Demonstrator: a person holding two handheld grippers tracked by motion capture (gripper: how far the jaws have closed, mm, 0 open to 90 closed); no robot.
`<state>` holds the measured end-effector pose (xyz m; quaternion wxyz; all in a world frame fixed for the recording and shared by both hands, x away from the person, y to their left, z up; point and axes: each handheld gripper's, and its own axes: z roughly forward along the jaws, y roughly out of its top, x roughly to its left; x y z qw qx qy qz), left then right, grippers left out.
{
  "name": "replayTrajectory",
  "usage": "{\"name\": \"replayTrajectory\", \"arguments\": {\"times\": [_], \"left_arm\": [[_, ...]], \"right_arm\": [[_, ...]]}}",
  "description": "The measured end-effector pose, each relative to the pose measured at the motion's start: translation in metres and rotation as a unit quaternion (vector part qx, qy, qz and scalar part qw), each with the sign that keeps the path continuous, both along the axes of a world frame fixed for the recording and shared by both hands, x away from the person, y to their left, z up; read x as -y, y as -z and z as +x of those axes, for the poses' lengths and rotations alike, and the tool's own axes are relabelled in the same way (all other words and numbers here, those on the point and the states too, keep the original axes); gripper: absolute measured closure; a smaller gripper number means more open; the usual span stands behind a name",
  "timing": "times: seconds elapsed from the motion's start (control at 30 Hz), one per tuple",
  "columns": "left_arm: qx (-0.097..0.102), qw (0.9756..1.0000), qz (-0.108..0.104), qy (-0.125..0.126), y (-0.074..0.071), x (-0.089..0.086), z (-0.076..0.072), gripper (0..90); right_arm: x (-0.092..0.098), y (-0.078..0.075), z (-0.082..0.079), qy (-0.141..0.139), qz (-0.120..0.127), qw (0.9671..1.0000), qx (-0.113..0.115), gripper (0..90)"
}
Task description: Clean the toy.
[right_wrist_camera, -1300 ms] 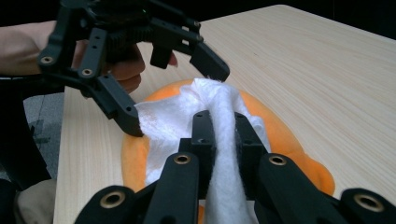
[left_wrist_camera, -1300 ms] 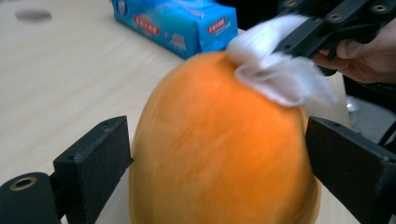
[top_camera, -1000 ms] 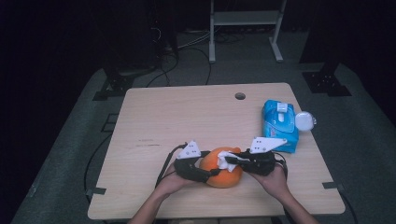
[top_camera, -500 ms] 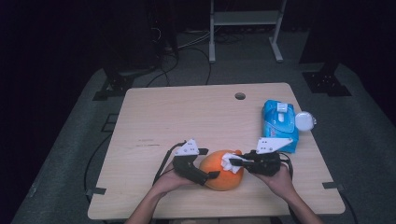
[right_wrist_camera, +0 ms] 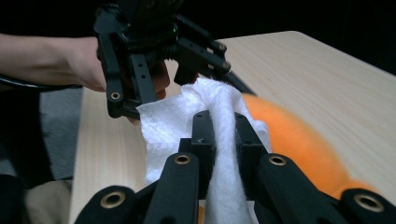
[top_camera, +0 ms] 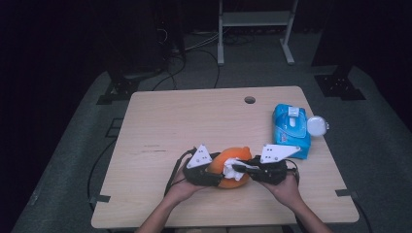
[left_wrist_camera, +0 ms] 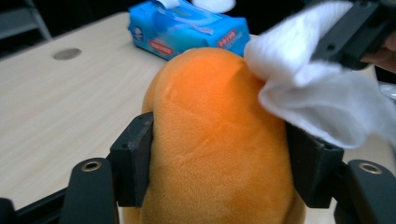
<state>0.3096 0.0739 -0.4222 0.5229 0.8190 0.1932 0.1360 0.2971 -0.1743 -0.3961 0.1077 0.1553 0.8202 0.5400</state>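
Note:
An orange plush toy [top_camera: 234, 156] lies near the table's front edge, between both hands. My left gripper [left_wrist_camera: 219, 154] comes at it from the left. Its jaws have just been closing and its pads [left_wrist_camera: 135, 158] now press on the toy's two sides. My right gripper [right_wrist_camera: 223, 122] is shut on a crumpled white wipe [right_wrist_camera: 163, 121] and holds it against the toy's upper right side. The high view shows the left gripper [top_camera: 214, 174] and the right gripper [top_camera: 241, 169] meeting over the toy, with the wipe [top_camera: 231, 167] between them.
A blue pack of wet wipes [top_camera: 291, 130] lies at the right side of the table [top_camera: 194, 116], with a white round lid [top_camera: 317, 125] beside it. A cable hole [top_camera: 249, 100] sits near the far edge. Dark floor, cables and a stand's legs surround the table.
Both hands stay almost in place by the toy. The wipe has shifted slightly to the left across the toy's top.

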Motion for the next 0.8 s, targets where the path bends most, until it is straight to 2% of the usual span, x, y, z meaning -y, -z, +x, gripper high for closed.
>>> {"name": "replayTrajectory", "arguments": {"times": [0.07, 0.2, 0.23, 0.3, 0.4, 0.43, 0.47, 0.53, 0.73, 0.8], "left_arm": [[-0.015, 0.9999, -0.001, 0.003, 0.004, -0.001, 0.000, 29.0], [-0.033, 0.9992, -0.013, 0.019, 0.003, -0.005, 0.002, 19.3], [-0.035, 0.9991, -0.017, 0.020, 0.003, -0.006, 0.003, 17.1], [-0.052, 0.9982, -0.028, 0.012, 0.004, -0.009, 0.008, 10.3], [-0.076, 0.9965, -0.034, 0.009, 0.009, -0.011, 0.012, 7.8], [-0.075, 0.9965, -0.032, 0.015, 0.010, -0.012, 0.011, 12.5], [-0.065, 0.9974, -0.027, 0.017, 0.010, -0.011, 0.009, 18.1], [-0.058, 0.9979, -0.019, 0.021, 0.008, -0.009, 0.007, 22.3], [-0.043, 0.9980, -0.002, 0.045, 0.004, -0.008, 0.002, 23.4], [-0.043, 0.9978, -0.002, 0.050, 0.004, -0.008, 0.002, 20.9]], "right_arm": [[0.002, 0.003, 0.004, 0.006, -0.004, 1.0000, -0.005, 81.4], [0.015, 0.012, 0.015, 0.014, 0.006, 0.9993, -0.034, 81.5], [0.017, 0.013, 0.015, 0.013, 0.008, 0.9992, -0.037, 81.4], [0.017, 0.014, 0.014, 0.010, 0.006, 0.9992, -0.037, 81.3], [0.017, 0.014, 0.014, 0.008, 0.007, 0.9991, -0.040, 81.3], [0.017, 0.013, 0.015, 0.008, 0.005, 0.9992, -0.038, 81.3], [0.017, 0.012, 0.015, 0.011, 0.003, 0.9993, -0.036, 81.4], [0.017, 0.012, 0.015, 0.018, 0.004, 0.9992, -0.036, 81.5], [0.024, 0.010, 0.019, 0.045, 0.015, 0.9982, -0.037, 81.6], [0.026, 0.011, 0.021, 0.043, 0.021, 0.9979, -0.043, 81.6]]}}
